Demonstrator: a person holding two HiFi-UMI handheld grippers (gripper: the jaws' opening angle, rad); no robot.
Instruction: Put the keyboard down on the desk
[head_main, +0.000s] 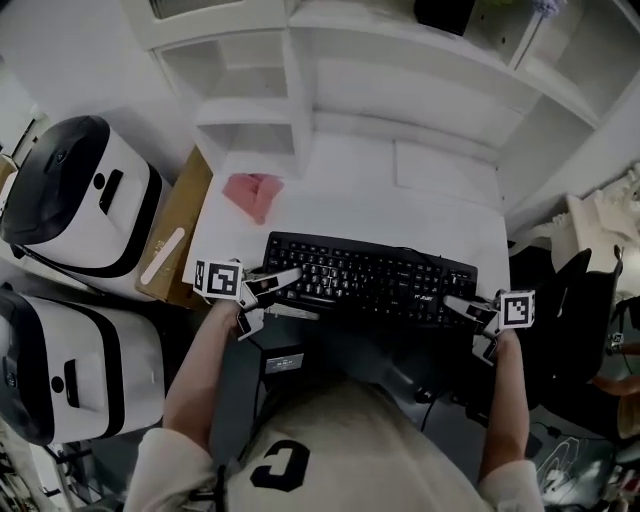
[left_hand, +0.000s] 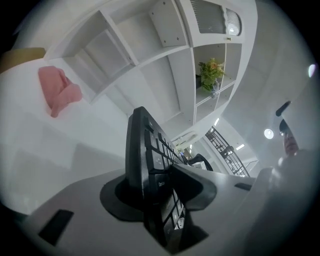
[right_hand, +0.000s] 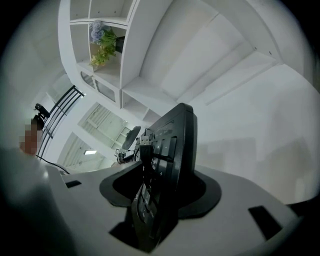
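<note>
I'm holding the keyboard stretched between left gripper and right gripper, jaws clamped on its ends at the counter's near edge: stiff, light, slick plastic, so end grips suit.

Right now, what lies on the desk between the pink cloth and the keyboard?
Nothing: the head view shows bare white desk between pink cloth and keyboard.

Office or lab workroom: white bench with built-in white cubby shelves behind it, black keyboard, potted plant on a shelf. White-and-black machines and a cardboard box stand left of the bench, with round ceiling lights overhead.
</note>
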